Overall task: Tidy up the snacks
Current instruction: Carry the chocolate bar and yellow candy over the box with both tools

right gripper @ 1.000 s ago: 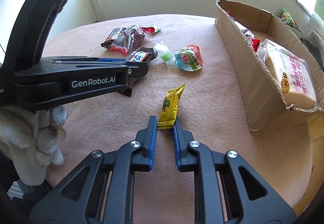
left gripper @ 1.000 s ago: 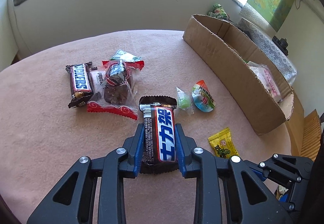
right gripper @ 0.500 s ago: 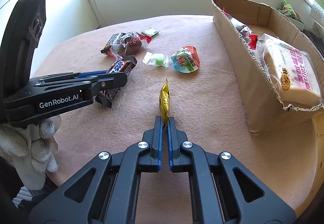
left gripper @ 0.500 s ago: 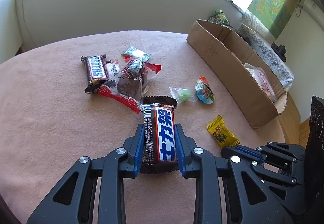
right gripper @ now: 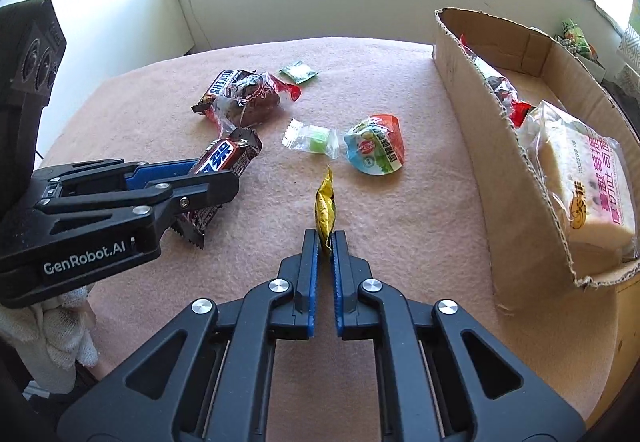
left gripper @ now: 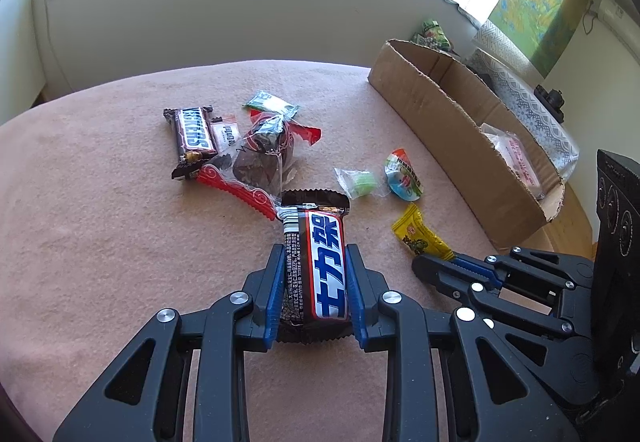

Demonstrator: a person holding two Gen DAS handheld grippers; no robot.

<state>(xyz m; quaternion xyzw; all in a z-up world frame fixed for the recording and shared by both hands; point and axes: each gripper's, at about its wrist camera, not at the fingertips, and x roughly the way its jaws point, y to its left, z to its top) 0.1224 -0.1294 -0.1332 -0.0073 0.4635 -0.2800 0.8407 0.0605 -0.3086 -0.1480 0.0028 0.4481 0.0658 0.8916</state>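
Bare blanket (right gripper: 432, 178) lies open before the cardboard box (right gripper: 500, 178) wall.

Two chocolate bars are present: one (left gripper: 314, 266) between the fingers of a gripper and one (left gripper: 195, 134) lying on the worktop (left gripper: 100, 226). Single items on the worktop: one clear bag of dark cake (left gripper: 256, 158), one small green packet (left gripper: 271, 104), one green candy in clear wrap (left gripper: 360, 182), one round jelly cup (left gripper: 403, 175), one yellow sachet (left gripper: 418, 236). There is one cardboard box (left gripper: 440, 122), holding one wrapped sponge cake (right gripper: 584, 178) and at least one red-trimmed packet (right gripper: 506, 94).
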